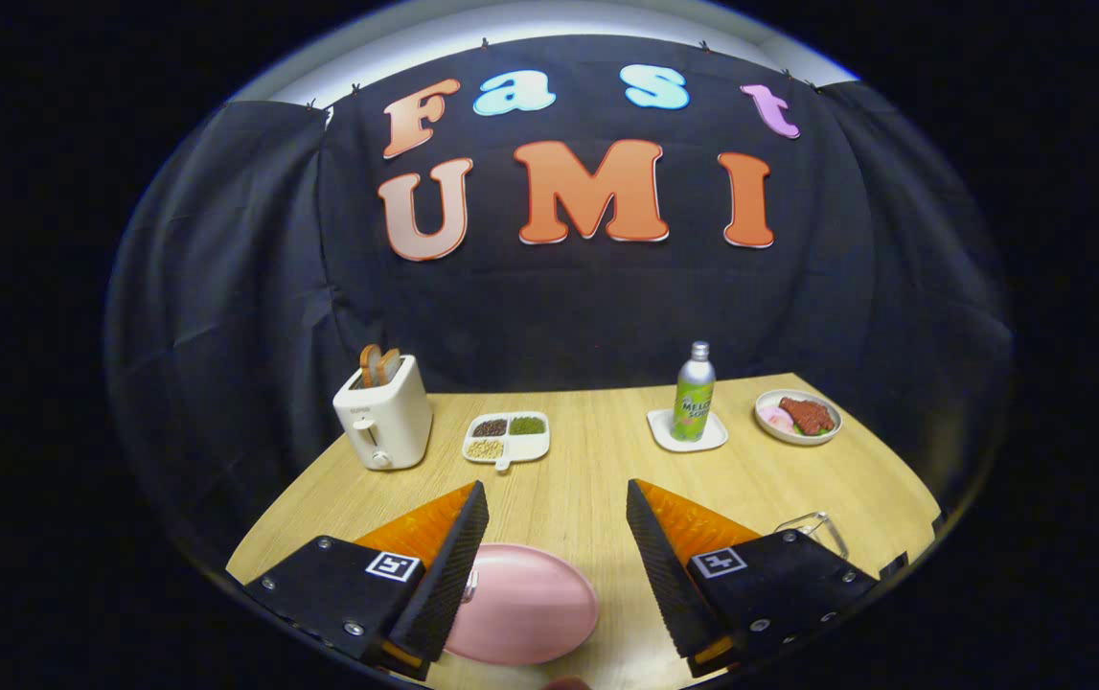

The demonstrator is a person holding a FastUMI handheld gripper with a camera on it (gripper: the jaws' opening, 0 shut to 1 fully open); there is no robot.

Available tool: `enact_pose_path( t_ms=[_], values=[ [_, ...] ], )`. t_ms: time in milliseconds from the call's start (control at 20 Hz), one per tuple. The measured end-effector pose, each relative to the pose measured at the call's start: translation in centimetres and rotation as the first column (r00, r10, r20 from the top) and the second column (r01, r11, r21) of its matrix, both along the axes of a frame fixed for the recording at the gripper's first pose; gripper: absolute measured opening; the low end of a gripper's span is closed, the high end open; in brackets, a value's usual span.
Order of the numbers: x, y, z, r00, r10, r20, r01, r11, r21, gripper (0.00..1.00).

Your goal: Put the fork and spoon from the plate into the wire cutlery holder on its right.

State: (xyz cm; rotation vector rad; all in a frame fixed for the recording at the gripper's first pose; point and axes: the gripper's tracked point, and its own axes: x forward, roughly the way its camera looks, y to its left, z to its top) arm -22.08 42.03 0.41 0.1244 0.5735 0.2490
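My gripper (557, 498) hangs open above the near part of the wooden table (597, 479), nothing between its fingers. A pink plate (535, 604) lies below and between the fingers, partly covered by the left finger. A small bit of shiny cutlery (470, 581) peeks out at the plate's left edge beside the left finger; I cannot tell whether it is the fork or the spoon. The wire cutlery holder (815, 527) shows as a thin metal rim just behind the right finger, mostly hidden by it.
Along the far side of the table stand a white toaster (383, 414) with bread slices, a white divided dish (508, 438) of seeds, a green bottle (693, 395) on a white coaster, and a bowl (797, 418) of meat at the far right.
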Motion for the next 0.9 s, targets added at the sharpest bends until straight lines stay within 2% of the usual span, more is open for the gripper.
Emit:
enact_pose_path(
  t_ms=[200, 400, 700, 900],
  values=[
    [-2.9, 3.9, -4.4, 0.987, 0.071, -0.147, -0.072, 0.997, 0.004, 0.88],
    [-4.9, 4.9, -7.8, 0.954, 0.110, -0.280, -0.121, 0.992, -0.021, 0.88],
    [-8.3, 7.1, -12.4, 0.876, 0.155, -0.457, -0.201, 0.978, -0.053, 0.88],
    [-9.9, 7.6, -14.5, 0.812, 0.181, -0.554, -0.268, 0.960, -0.079, 0.85]
  ],
)
